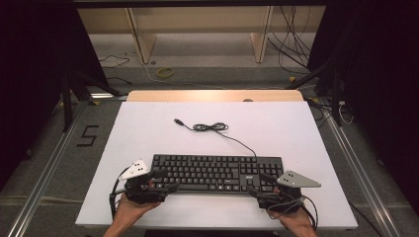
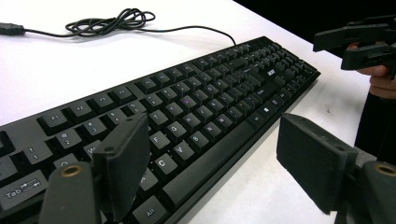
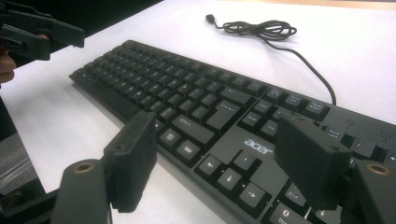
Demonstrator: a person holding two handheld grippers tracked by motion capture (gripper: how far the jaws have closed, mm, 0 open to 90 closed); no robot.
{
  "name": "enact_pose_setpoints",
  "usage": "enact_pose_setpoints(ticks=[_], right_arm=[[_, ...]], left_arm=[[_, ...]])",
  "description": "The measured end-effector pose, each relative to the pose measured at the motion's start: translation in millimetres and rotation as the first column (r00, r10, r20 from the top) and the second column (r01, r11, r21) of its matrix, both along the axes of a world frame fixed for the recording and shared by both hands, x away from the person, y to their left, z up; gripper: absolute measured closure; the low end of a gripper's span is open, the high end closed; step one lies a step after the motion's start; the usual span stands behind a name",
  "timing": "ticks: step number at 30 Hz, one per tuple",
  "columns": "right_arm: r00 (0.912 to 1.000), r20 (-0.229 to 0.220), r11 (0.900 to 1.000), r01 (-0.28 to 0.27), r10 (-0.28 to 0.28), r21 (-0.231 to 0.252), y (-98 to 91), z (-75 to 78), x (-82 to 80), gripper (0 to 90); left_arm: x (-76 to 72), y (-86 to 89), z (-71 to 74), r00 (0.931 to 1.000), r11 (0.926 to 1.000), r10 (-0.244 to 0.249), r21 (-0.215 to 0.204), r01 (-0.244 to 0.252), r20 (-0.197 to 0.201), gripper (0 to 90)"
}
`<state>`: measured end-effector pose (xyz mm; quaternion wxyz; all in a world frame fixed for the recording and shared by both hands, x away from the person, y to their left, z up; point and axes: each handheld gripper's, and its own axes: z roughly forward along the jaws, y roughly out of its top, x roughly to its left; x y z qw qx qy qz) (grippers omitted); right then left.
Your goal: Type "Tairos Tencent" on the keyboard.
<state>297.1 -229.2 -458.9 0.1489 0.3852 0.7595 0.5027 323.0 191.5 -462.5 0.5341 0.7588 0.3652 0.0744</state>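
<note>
A black Acer keyboard (image 1: 217, 173) lies on the white tabletop (image 1: 143, 133), near its front edge. Its cable runs back to a loose coil (image 1: 210, 127) that ends in a USB plug (image 1: 178, 121). My left gripper (image 1: 164, 180) is at the keyboard's front left corner, open. In the left gripper view the jaws of the left gripper (image 2: 212, 135) stand wide apart, one over the letter keys (image 2: 187, 107) and one off the front edge. My right gripper (image 1: 259, 183) is open at the front right corner. The right gripper (image 3: 215, 130) straddles the arrow keys (image 3: 233, 168). Neither gripper holds anything.
Wide bare stretches of white table lie left, right and behind the keyboard. A wooden strip (image 1: 212, 95) borders the far edge. Beyond it, cables (image 1: 291, 44) and a yellow loop (image 1: 165, 72) lie on the floor by wooden shelf legs. Metal rails run along both sides.
</note>
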Motion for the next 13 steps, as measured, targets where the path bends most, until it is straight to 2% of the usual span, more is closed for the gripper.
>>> enact_pose_setpoints(ticks=[13], right_arm=[[1.0, 0.002, 1.0, 0.0, 0.0, 0.003, 0.6, 0.2, 0.1, 30.7]], left_arm=[[0.4, 0.5, 0.7, 1.0, 1.0, 0.001, -0.001, -0.001, 0.002, 25.5]])
